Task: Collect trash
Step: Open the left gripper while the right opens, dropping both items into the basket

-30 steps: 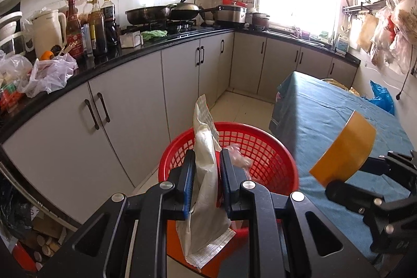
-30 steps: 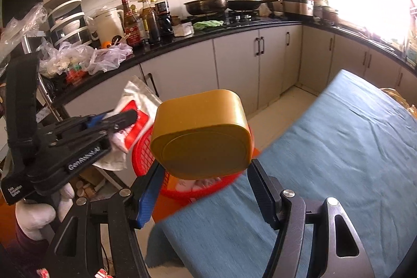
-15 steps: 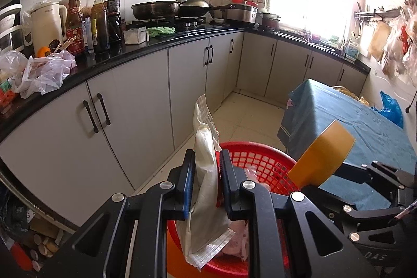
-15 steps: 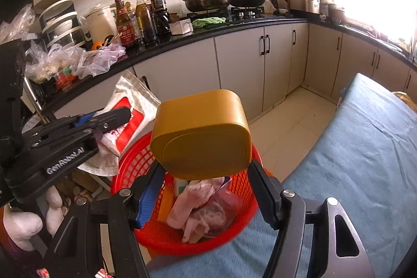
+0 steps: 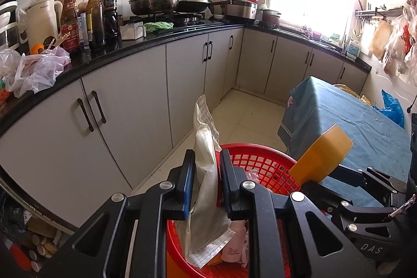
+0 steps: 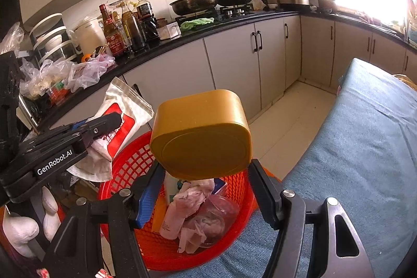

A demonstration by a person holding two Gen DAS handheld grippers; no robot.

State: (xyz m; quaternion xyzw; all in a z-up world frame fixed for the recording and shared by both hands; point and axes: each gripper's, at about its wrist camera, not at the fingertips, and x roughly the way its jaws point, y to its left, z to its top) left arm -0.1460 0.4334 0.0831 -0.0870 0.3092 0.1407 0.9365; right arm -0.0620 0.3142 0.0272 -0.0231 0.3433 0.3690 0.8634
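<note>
L gripper clamped limp white pouch, light, floppy, mid-body hold. R gripper gripped stiff yellow container by sides, over red basket at lower center.

The round plastic basket with little square holes is bright red. The boxy plastic tub in the middle of the frame is mustard yellow. The crinkly plastic bag on the left is white with a big red patch. The soft wrappers down in the basket look pale pink, though they are hard to make out. The cloth on the table at the right is blue-green. The black gripper fingers have blue pads.
</note>
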